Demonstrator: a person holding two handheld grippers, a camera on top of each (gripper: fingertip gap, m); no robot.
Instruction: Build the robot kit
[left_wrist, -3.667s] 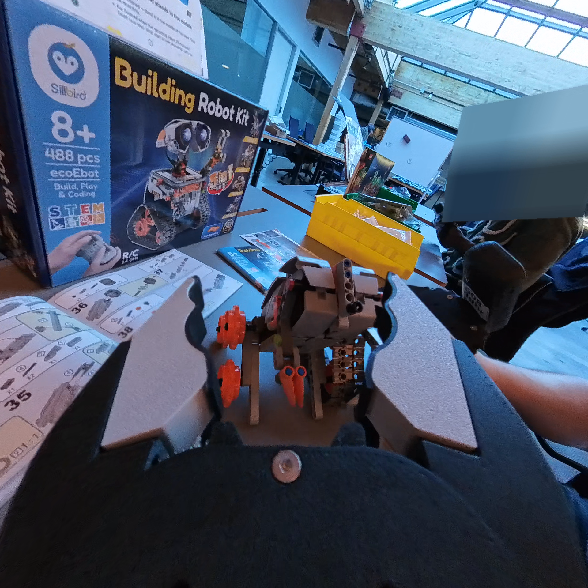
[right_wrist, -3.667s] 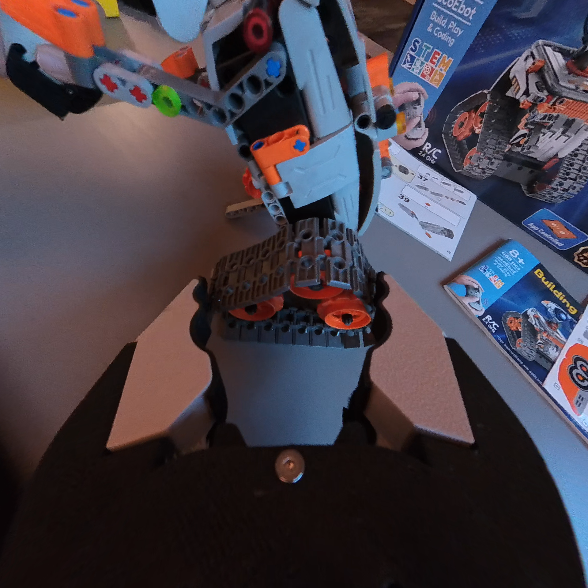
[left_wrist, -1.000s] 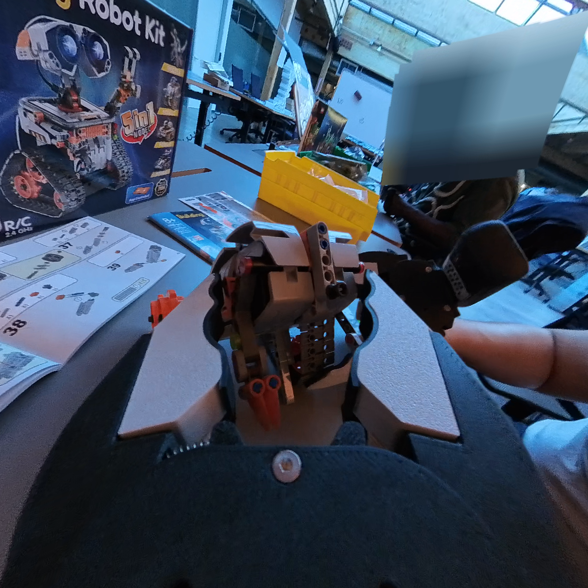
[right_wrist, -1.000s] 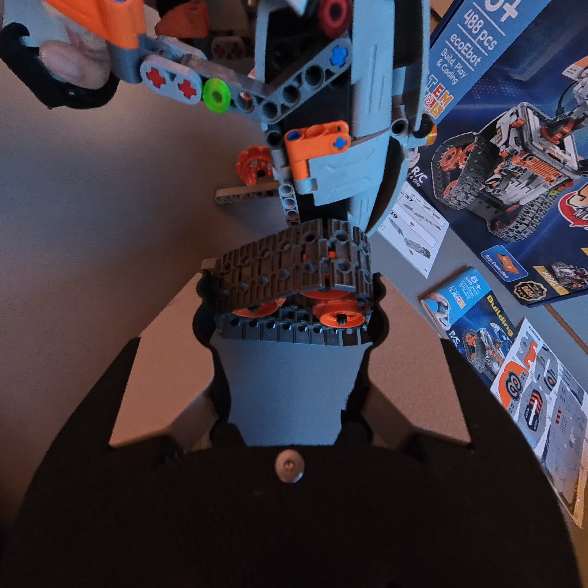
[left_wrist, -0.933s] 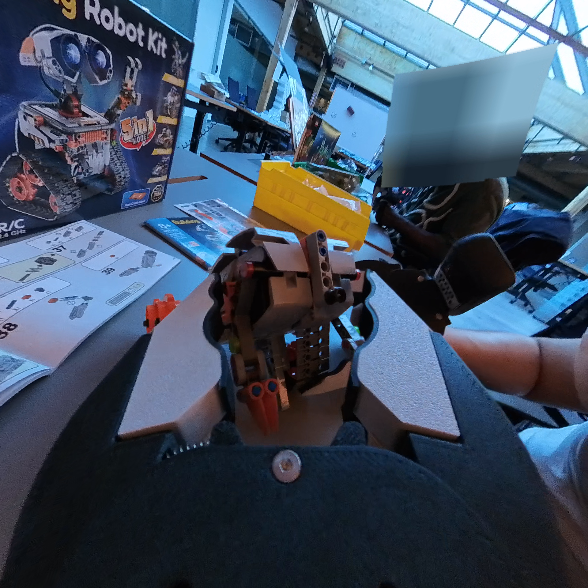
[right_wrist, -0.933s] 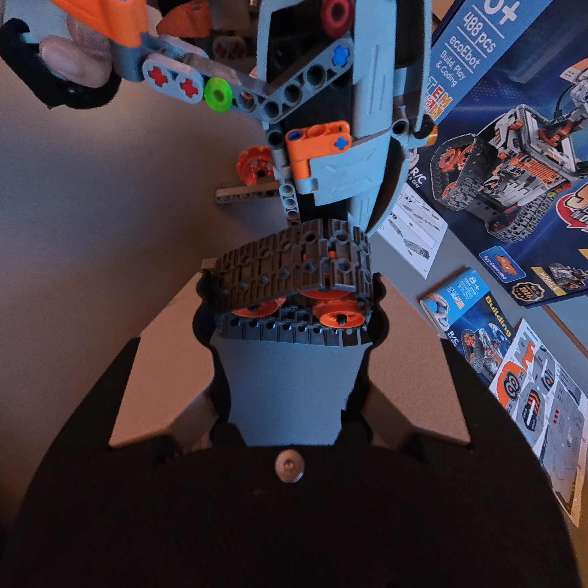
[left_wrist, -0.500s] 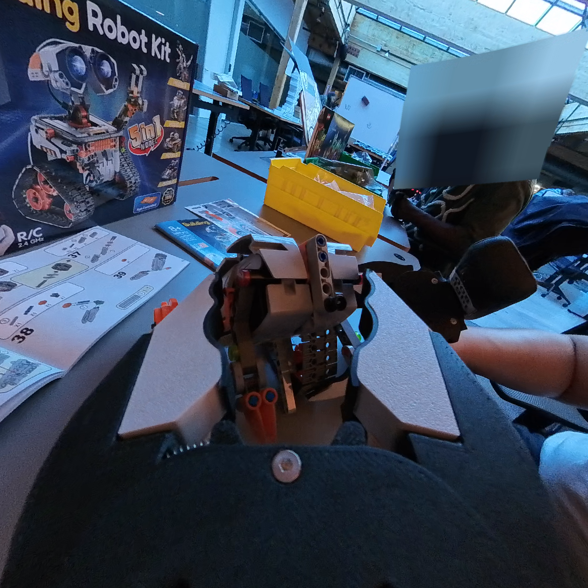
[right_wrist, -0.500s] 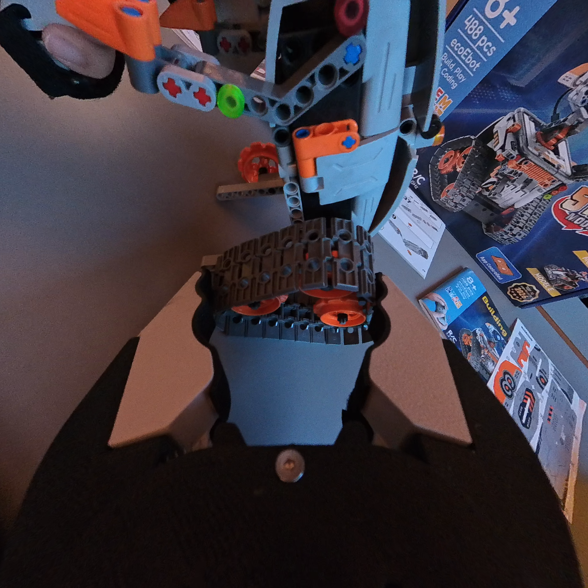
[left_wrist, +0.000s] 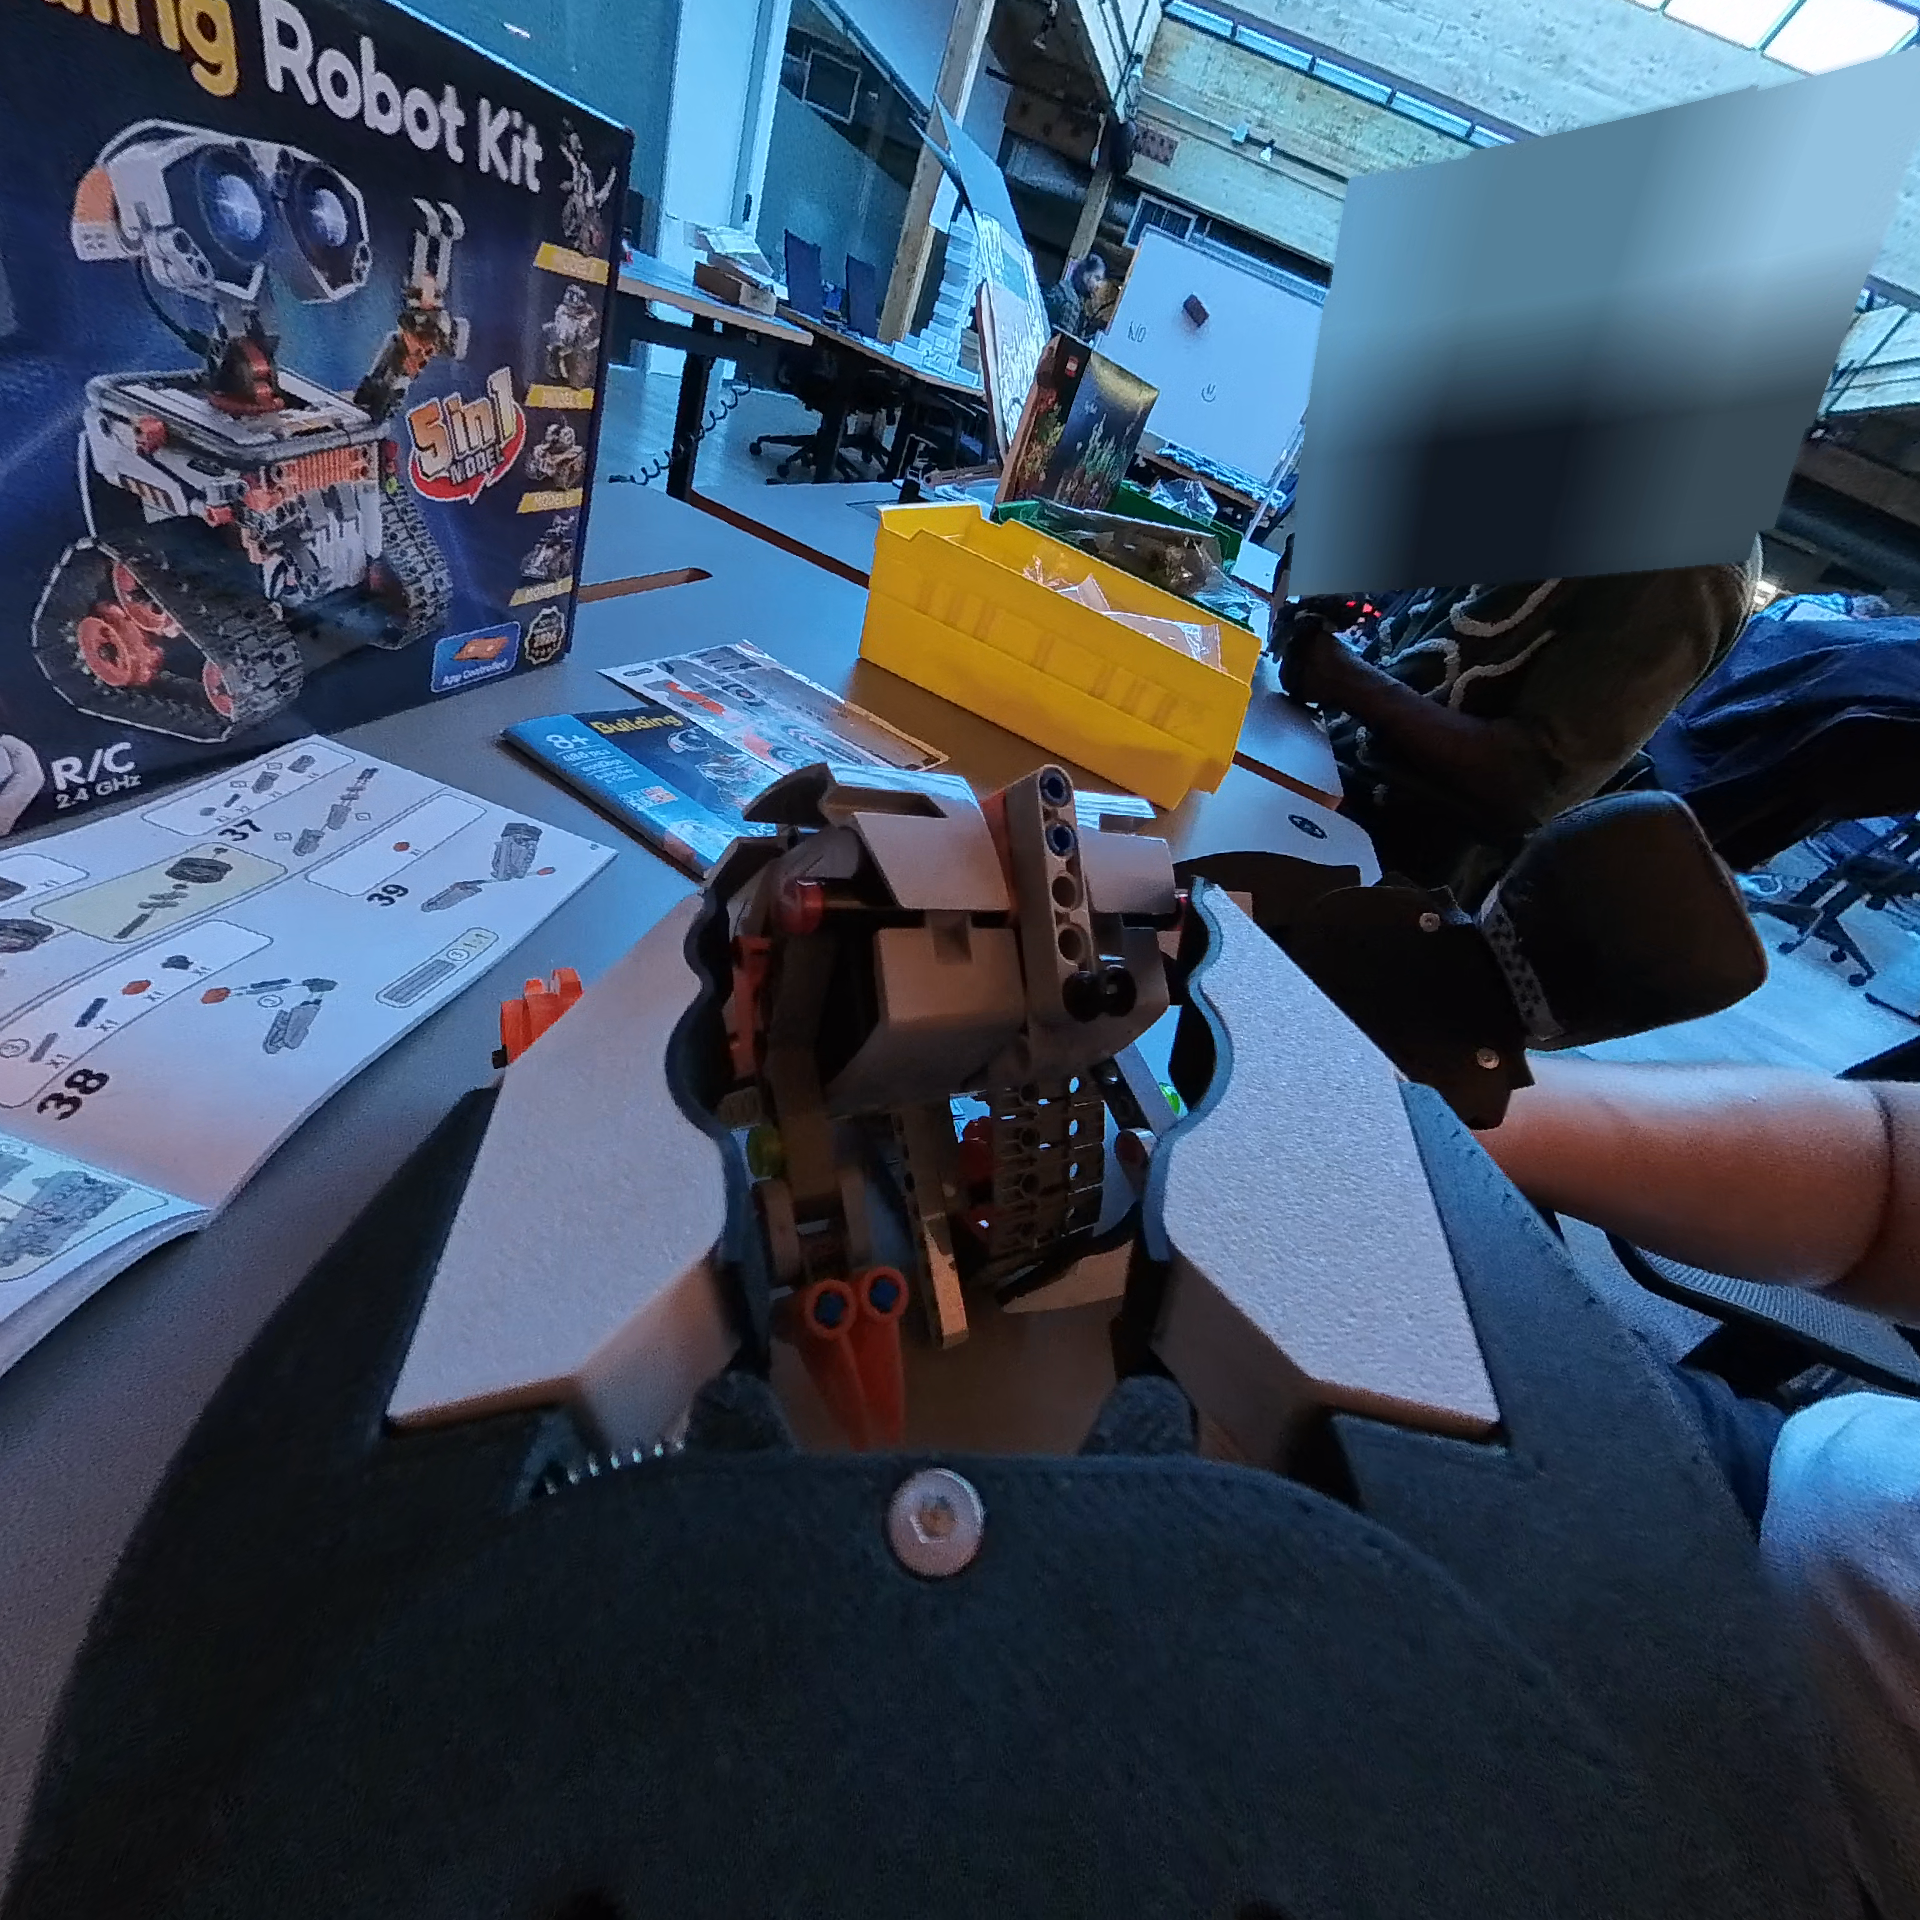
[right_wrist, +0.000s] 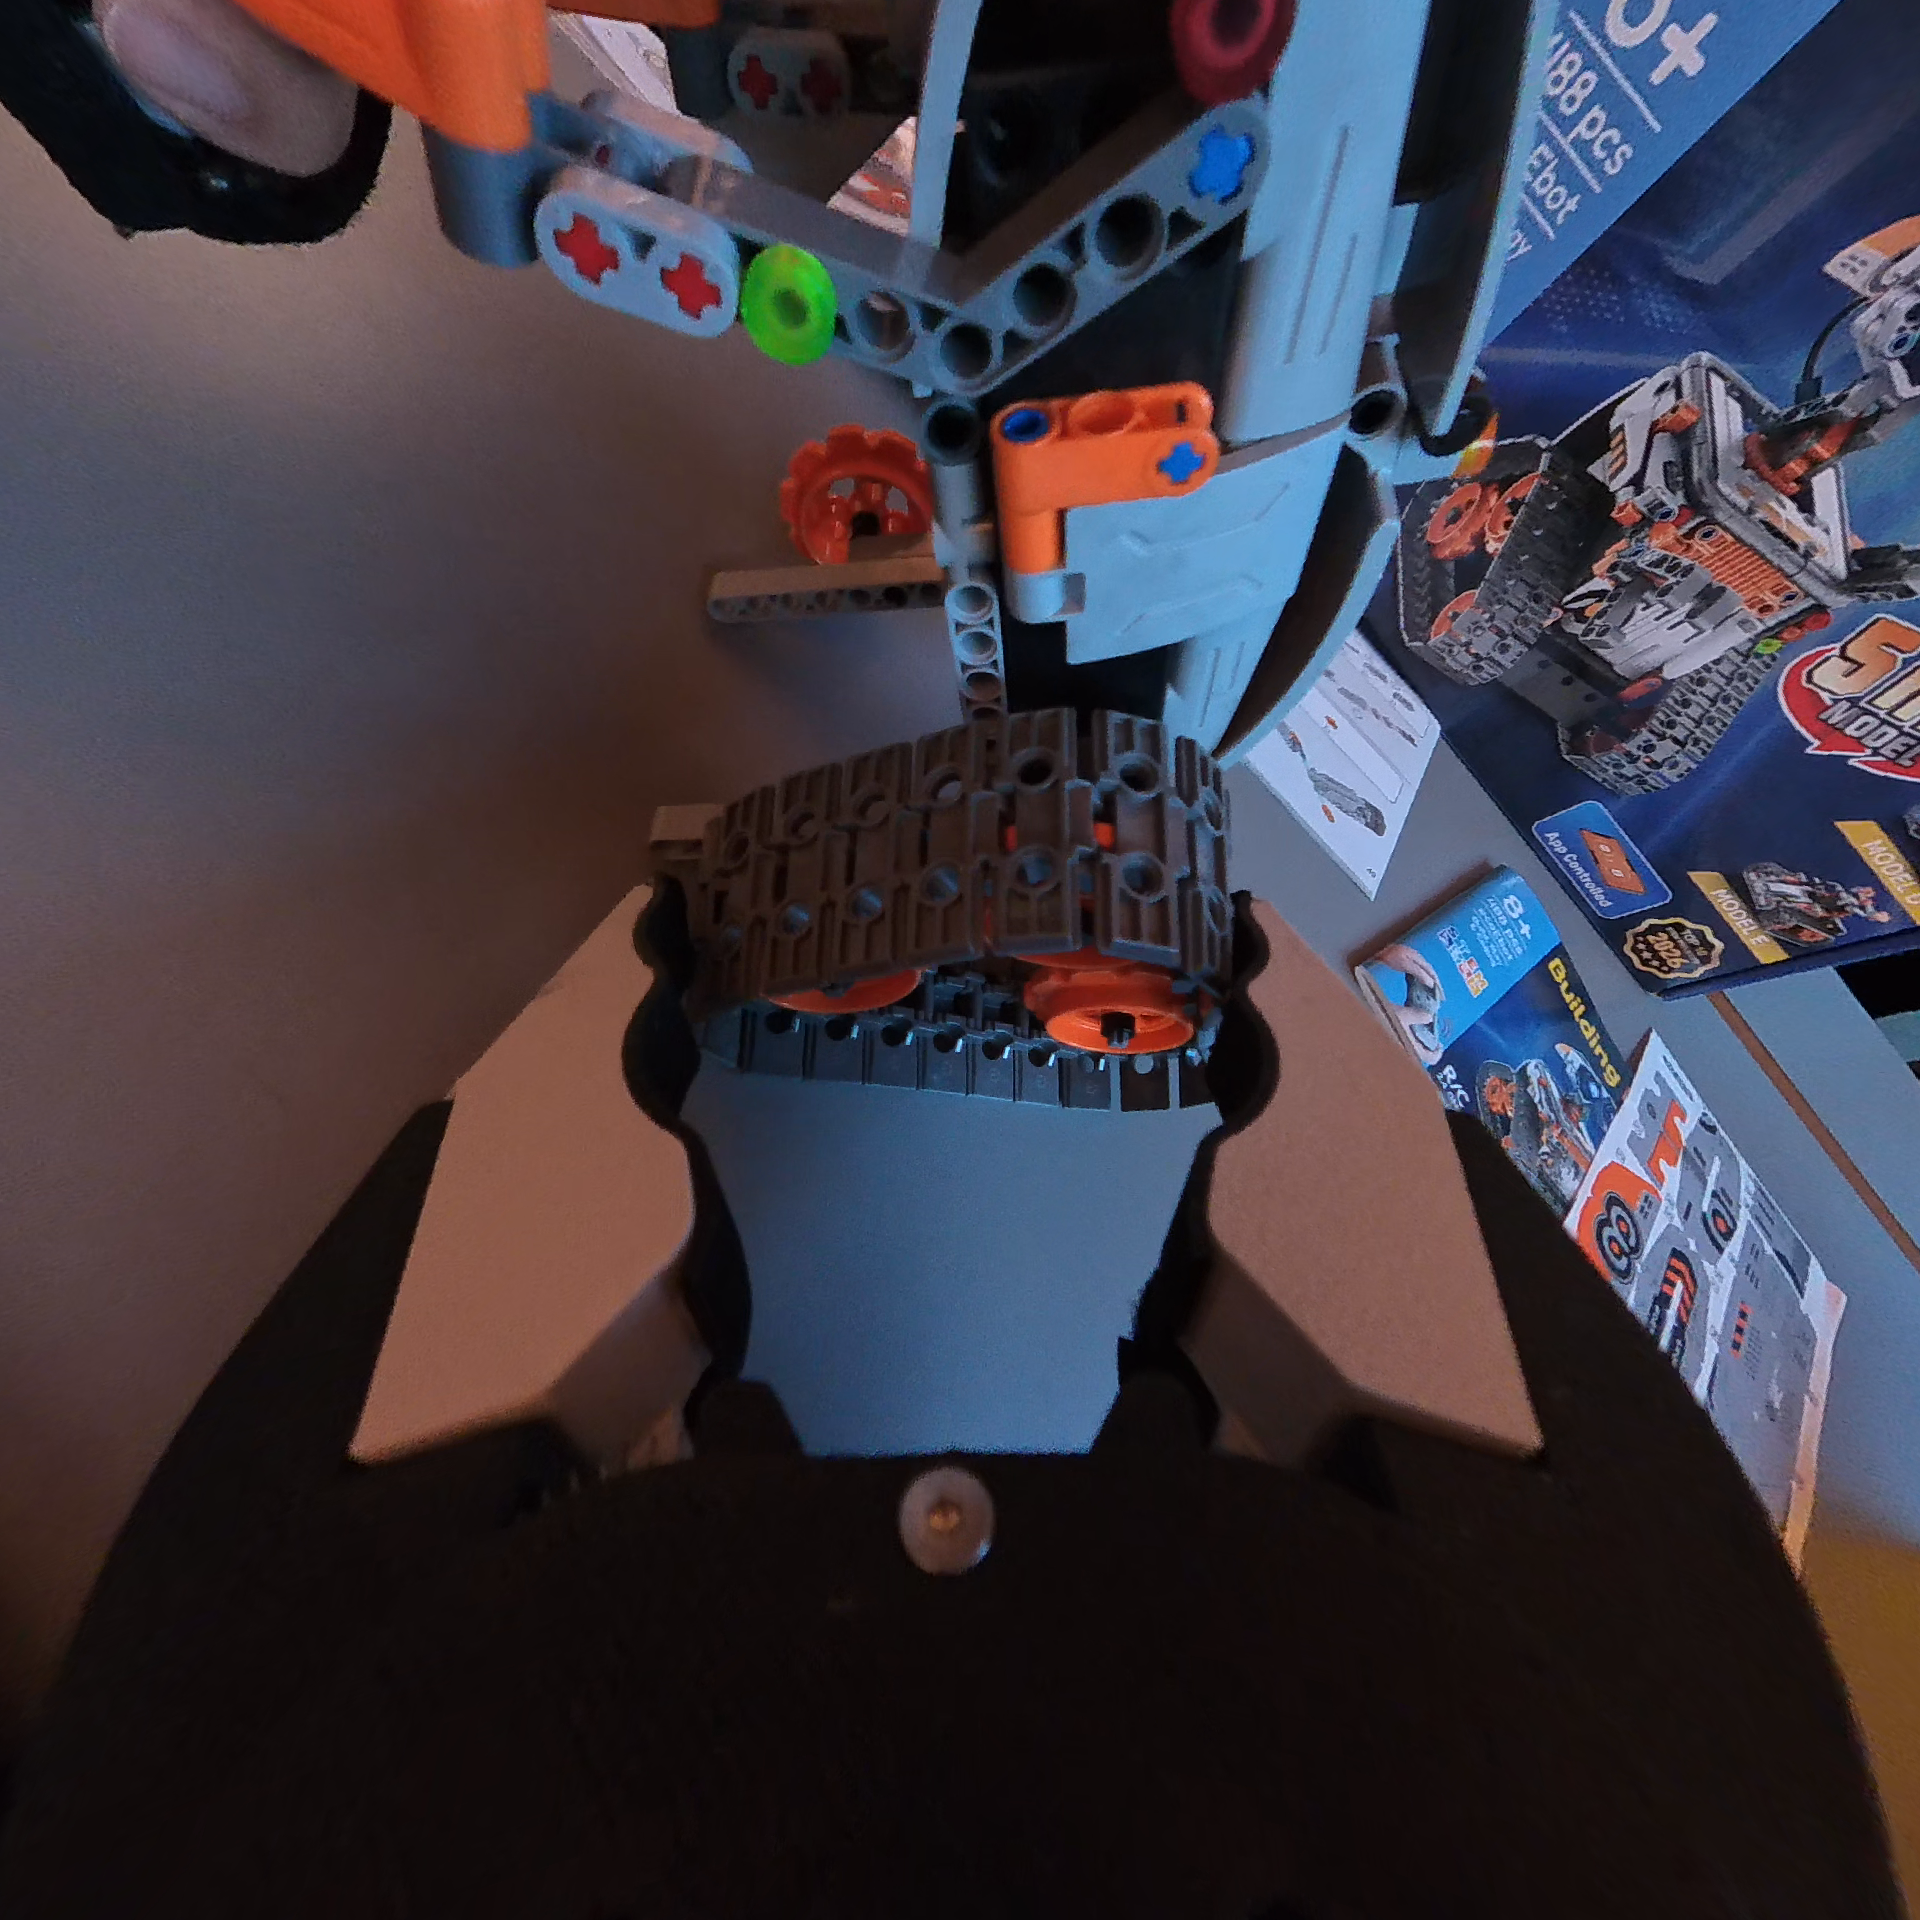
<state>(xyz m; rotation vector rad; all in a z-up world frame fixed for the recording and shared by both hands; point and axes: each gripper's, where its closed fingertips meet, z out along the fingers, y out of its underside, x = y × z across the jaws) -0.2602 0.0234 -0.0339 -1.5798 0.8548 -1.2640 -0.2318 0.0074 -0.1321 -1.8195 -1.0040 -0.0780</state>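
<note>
Left gripper fingers clench the grey robot model while right gripper fingers grasp its tracked base.

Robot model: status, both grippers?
Left gripper shut on model body. Right gripper shut on its track. Loose orange gear on table.
</note>
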